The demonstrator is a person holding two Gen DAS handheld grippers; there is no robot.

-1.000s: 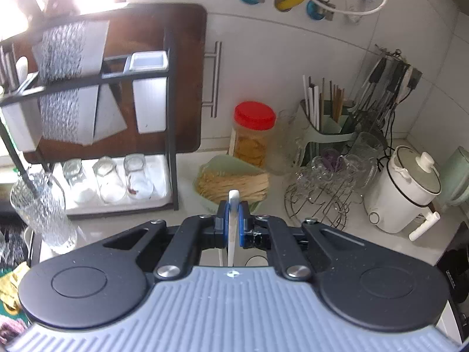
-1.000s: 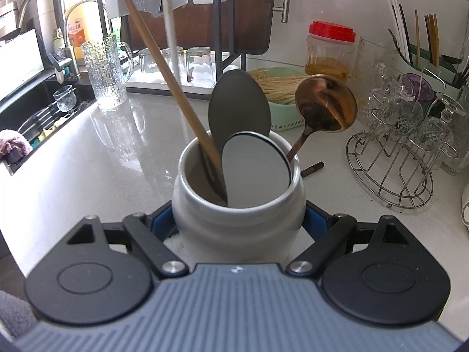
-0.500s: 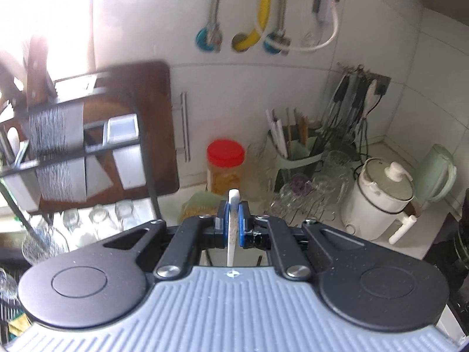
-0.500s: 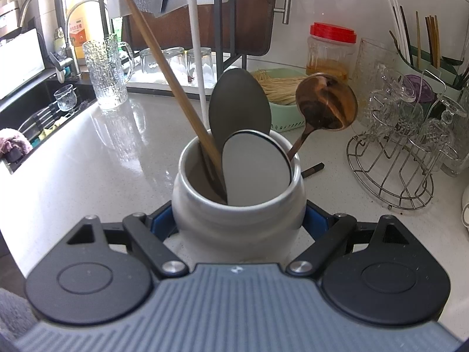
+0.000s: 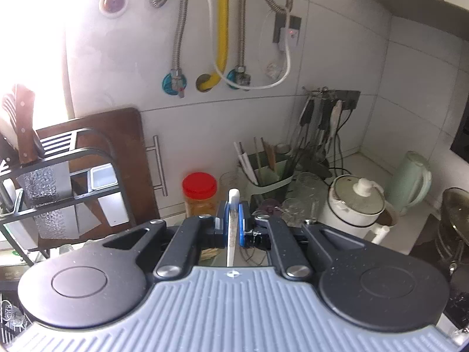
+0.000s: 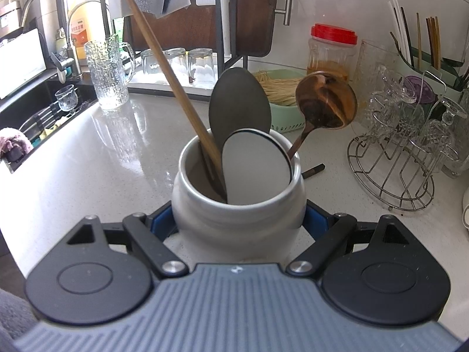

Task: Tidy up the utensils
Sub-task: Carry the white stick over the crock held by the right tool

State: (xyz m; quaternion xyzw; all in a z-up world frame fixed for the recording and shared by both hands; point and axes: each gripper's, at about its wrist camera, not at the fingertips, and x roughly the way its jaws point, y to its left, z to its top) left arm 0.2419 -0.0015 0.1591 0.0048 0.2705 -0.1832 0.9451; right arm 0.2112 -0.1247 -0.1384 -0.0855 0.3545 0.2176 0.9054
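My right gripper (image 6: pixel 239 223) is shut on a white ceramic utensil jar (image 6: pixel 239 205) standing on the white counter. The jar holds a wooden stick (image 6: pixel 173 88), a dark grey spatula head (image 6: pixel 239 102), a white round paddle (image 6: pixel 255 167) and a copper ladle (image 6: pixel 325 102). My left gripper (image 5: pixel 233 220) is shut on a thin white utensil handle (image 5: pixel 234 202) and holds it high above the counter, upright. The handle's lower end is hidden behind the gripper body. A faint white vertical strip (image 6: pixel 227 14) shows far behind the jar in the right wrist view.
A green holder with chopsticks (image 5: pixel 263 170) stands at the back wall, next to a red-lidded jar (image 5: pixel 199 196). A wire rack with glasses (image 6: pixel 410 135), a green basket of noodles (image 6: pixel 281 91), a glass mug (image 6: pixel 108 73), a black dish rack (image 5: pixel 58 182), a rice cooker (image 5: pixel 356 202) and a sink (image 6: pixel 35 111) surround the area.
My left gripper has risen with the white utensil, so its view now shows more wall and pipes. The white handle has left the space above the jar. The right gripper and jar stayed still.
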